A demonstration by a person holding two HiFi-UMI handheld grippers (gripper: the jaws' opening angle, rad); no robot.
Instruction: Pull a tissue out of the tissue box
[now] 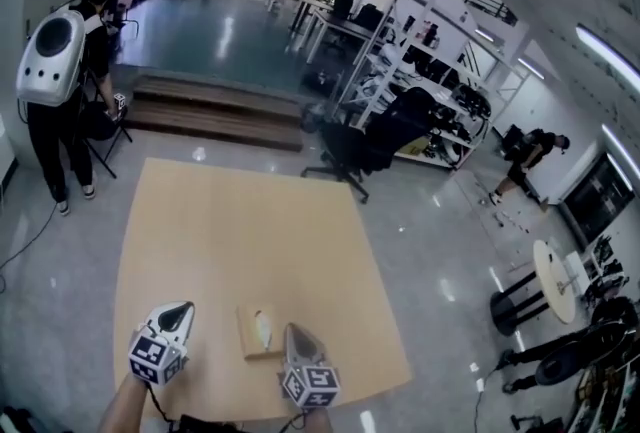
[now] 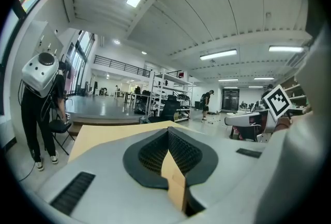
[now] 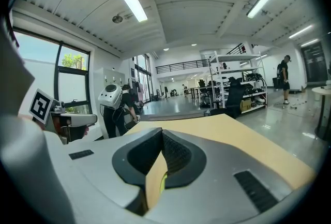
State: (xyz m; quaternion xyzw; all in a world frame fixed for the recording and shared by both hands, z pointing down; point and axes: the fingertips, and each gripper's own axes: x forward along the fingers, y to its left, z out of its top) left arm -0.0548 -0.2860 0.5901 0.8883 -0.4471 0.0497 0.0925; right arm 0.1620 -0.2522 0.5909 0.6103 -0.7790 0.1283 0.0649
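A small tan tissue box (image 1: 258,332) lies near the front edge of the light wooden table (image 1: 240,231), with a bit of white tissue showing at its top slot. My left gripper (image 1: 181,308) hovers just left of the box, and my right gripper (image 1: 293,331) sits close against the box's right side. In the left gripper view the left gripper (image 2: 168,133) has its dark ribbed pads meeting at the tip, with nothing between them. The right gripper (image 3: 162,133) looks the same in its own view, shut and empty. Neither gripper view shows the box.
A person with a white backpack (image 1: 52,56) stands beyond the table's far left corner. A black office chair (image 1: 372,136) and metal shelving (image 1: 430,71) stand past the far right corner. A round white side table (image 1: 553,279) is off to the right.
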